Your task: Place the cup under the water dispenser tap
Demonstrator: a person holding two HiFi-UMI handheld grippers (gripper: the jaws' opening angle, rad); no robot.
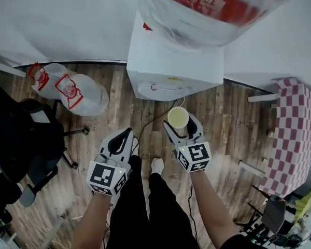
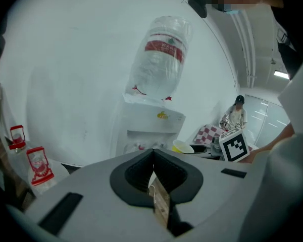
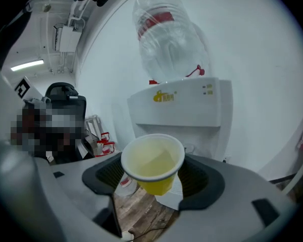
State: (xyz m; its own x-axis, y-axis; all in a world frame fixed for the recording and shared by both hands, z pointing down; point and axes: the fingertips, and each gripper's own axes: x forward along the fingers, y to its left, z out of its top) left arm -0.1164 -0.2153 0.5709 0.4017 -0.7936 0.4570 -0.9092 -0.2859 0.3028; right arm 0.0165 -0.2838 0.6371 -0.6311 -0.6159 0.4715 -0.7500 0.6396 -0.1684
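While right gripper (image 1: 181, 123) pinches yellow cup (image 1: 178, 116), water dispenser (image 1: 174, 69) stands ahead, wood floor (image 1: 199, 107) between; left gripper (image 1: 128, 133) pressed together, empty

Head view: steeply down, dispenser (image 1: 174, 71) at 12 o'clock. Both gripper views: low, close, tilted up; share dispenser and bottle (image 2: 159, 59).

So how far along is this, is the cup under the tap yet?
Not yet. Done: the right gripper is shut on the yellow cup. In hand: it holds the cup in front of the water dispenser. To do: setting it under the tap. The left gripper is shut, empty.
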